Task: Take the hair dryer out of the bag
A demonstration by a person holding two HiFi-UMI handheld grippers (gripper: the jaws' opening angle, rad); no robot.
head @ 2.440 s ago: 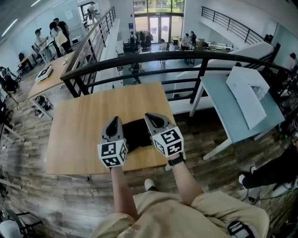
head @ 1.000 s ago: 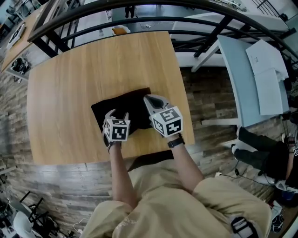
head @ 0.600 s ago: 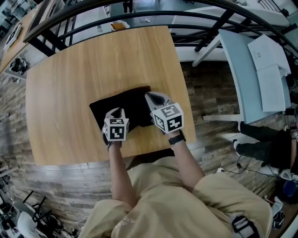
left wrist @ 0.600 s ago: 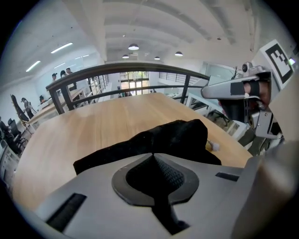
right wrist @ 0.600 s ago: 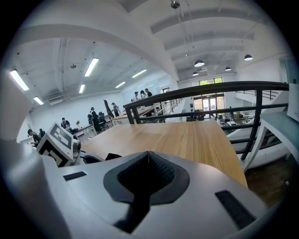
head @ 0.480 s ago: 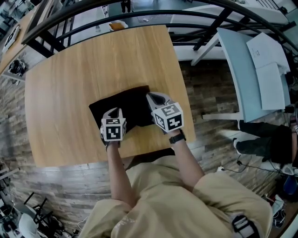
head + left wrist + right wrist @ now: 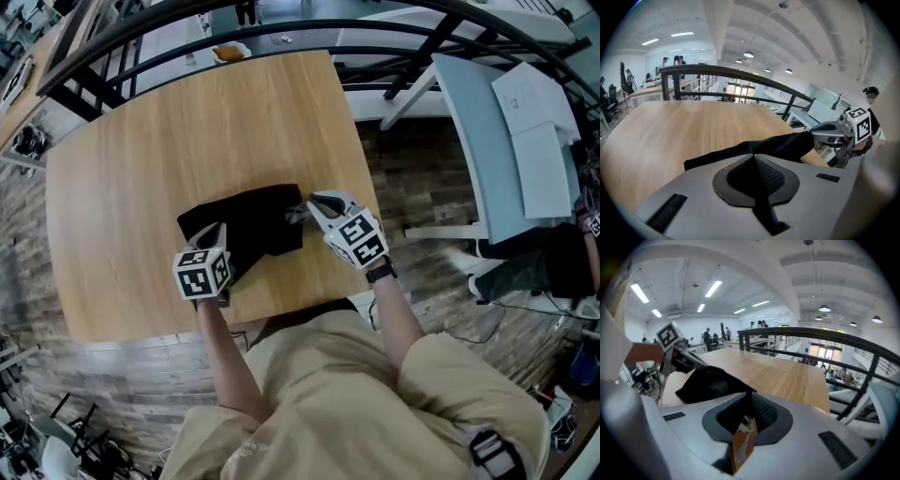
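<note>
A black cloth bag (image 7: 251, 225) lies near the front edge of the wooden table (image 7: 169, 131). My left gripper (image 7: 222, 234) is shut on the bag's near left edge; in the left gripper view black cloth (image 7: 778, 145) is pinched at the jaw tips of the left gripper (image 7: 752, 157). My right gripper (image 7: 303, 212) is shut on the bag's right edge. In the right gripper view the right gripper (image 7: 749, 398) holds the cloth (image 7: 708, 383) and an orange tag (image 7: 743, 444) hangs between its jaws. The bag's edge is lifted between the two grippers. No hair dryer shows.
A black railing (image 7: 281, 23) runs behind the table's far edge. A grey-blue table (image 7: 487, 141) with white papers (image 7: 544, 122) stands to the right, a dark-clothed person (image 7: 539, 267) by it. A small orange object (image 7: 230, 52) lies beyond the far edge.
The left gripper's jaws closed on the bag's edge and it moved left and toward me. The right gripper moved right with the other edge, so the bag is stretched between them.
</note>
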